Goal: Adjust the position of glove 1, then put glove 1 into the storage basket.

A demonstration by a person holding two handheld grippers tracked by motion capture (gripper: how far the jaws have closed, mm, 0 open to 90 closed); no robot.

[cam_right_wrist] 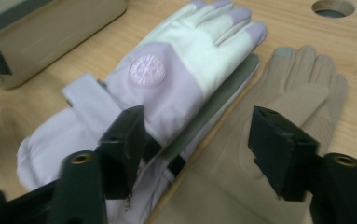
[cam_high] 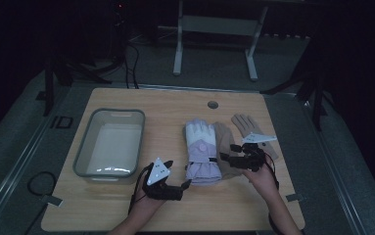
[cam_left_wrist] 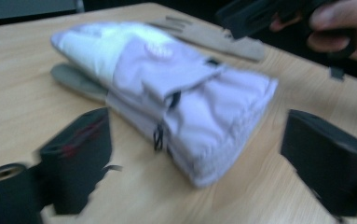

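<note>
Black jaws of the right gripper (cam_high: 226, 157) are being held apart over the lilac-and-white ski glove (cam_high: 202, 152), nothing pinched, one jaw above its cuff, the other above the tan glove (cam_right_wrist: 278, 116) lying just beside it. The left gripper (cam_high: 177, 174) is being kept open near that ski glove's cuff end. A grey tub (cam_high: 109, 143) is being left well apart from it on the wooden table (cam_high: 224, 205).

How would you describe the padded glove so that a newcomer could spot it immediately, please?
On the wooden table, look right of the grey tub. The lilac-and-white glove lies there beside flat tan gloves; it alone is puffy, with a round badge on its back.
</note>
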